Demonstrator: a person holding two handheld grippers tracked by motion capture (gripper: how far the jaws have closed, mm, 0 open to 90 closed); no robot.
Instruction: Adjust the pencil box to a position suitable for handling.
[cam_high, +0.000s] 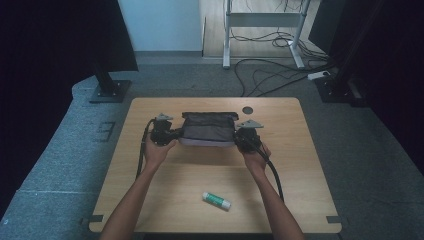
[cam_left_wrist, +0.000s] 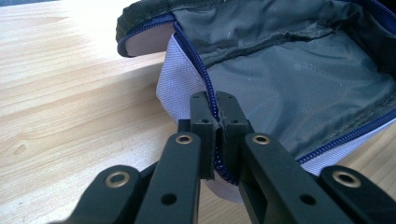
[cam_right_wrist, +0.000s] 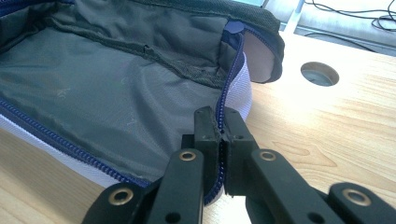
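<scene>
An unzipped pouch (cam_high: 207, 129) with pale lilac outside, dark grey lining and a blue zipper lies at the middle of the wooden table (cam_high: 150, 165). My left gripper (cam_high: 172, 134) is at its left end, shut on the zippered edge (cam_left_wrist: 211, 95) of the pouch (cam_left_wrist: 299, 79). At the pouch's right end my right gripper (cam_high: 240, 136) is shut on the zippered edge (cam_right_wrist: 223, 116) there. Between the two grips the pouch (cam_right_wrist: 107, 93) mouth gapes open, and the lining shows inside. Left gripper (cam_left_wrist: 215, 109) and right gripper (cam_right_wrist: 218, 123) jaws each pinch the blue zipper teeth.
A white and green glue stick (cam_high: 216, 200) lies near the table's front edge. A round hole (cam_high: 247, 110) (cam_right_wrist: 319, 73) pierces the tabletop at the back right of the pouch. Beyond the table are monitor stands, a desk frame and floor cables (cam_high: 270, 75).
</scene>
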